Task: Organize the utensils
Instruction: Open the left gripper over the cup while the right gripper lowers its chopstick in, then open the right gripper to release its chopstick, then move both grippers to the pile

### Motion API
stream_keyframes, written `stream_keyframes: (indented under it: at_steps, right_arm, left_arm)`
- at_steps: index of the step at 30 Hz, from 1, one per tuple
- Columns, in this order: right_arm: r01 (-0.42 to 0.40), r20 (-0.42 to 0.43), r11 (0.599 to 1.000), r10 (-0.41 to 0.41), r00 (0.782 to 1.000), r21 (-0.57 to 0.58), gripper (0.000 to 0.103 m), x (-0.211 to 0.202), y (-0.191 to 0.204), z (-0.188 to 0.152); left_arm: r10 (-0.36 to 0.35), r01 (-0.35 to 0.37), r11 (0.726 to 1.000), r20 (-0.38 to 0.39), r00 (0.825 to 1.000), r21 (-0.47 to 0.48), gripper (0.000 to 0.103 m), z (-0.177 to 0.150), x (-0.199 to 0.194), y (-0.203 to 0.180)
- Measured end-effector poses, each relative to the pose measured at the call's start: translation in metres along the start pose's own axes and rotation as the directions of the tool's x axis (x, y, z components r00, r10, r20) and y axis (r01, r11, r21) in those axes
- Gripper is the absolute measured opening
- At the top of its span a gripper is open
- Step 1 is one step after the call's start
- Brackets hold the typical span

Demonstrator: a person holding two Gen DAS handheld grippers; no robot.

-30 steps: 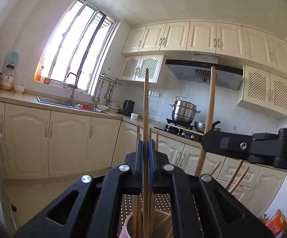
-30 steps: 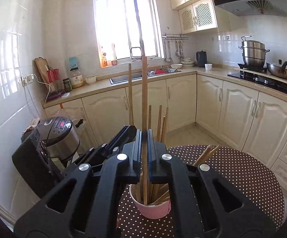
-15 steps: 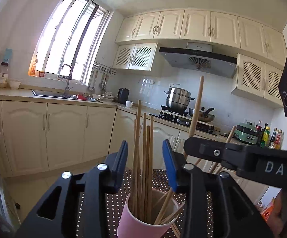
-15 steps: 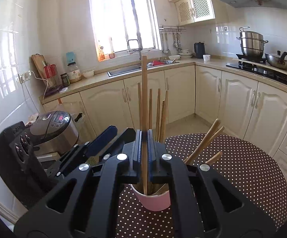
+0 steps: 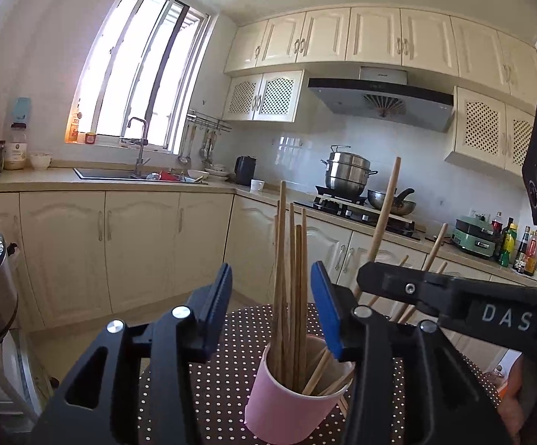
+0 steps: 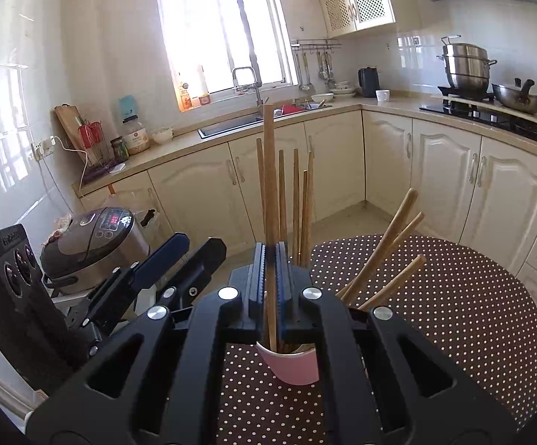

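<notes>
A pink cup [image 5: 290, 400] stands on the round brown polka-dot table [image 5: 231, 382] and holds several wooden chopsticks [image 5: 290, 289]. My left gripper [image 5: 272, 311] is open, its blue pads on either side of the upright chopsticks, touching none. My right gripper [image 6: 270, 278] is shut on one wooden chopstick [image 6: 269, 170], held upright with its lower end inside the pink cup [image 6: 294, 365]. The right gripper's body also shows in the left wrist view [image 5: 454, 296], with its chopstick [image 5: 385, 215] leaning up. The left gripper shows at the left of the right wrist view [image 6: 172, 263].
A rice cooker [image 6: 94, 244] stands left of the table. Cream cabinets [image 6: 442, 178] line the walls, with a sink [image 6: 238, 122] and a stove with pots [image 6: 491, 104]. The polka-dot table [image 6: 454, 319] spreads to the right of the cup.
My left gripper has opened and let go of its chopstick, which now stands in the cup, and has drawn back. My right gripper has lowered its chopstick into the cup.
</notes>
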State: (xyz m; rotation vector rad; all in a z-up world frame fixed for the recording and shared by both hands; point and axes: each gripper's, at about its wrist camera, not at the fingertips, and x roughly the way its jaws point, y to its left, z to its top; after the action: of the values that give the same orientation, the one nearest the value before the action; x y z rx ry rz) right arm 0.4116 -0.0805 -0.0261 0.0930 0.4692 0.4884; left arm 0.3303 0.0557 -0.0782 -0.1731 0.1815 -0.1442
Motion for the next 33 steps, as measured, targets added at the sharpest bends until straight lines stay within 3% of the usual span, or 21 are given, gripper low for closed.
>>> stream_keyframes:
  at_steps: [14, 27, 33]
  right_arm:
    - [-0.003, -0.007, 1.000, 0.004, 1.000, 0.025, 0.007, -0.011, 0.002, 0.000]
    - [0.002, 0.016, 0.999, -0.003, 1.000, 0.032, 0.007, -0.047, 0.005, 0.000]
    - [0.020, 0.020, 0.998, -0.021, 1.000, 0.052, 0.007, -0.069, -0.005, -0.008]
  left_arm:
    - [0.019, -0.019, 1.000, -0.009, 1.000, 0.009, 0.052, 0.007, -0.019, 0.004]
    - [0.019, -0.019, 0.999, 0.001, 1.000, 0.038, 0.059, 0.018, -0.052, -0.006]
    - [0.015, -0.012, 0.999, -0.063, 0.998, 0.051, 0.061, 0.019, -0.060, -0.021]
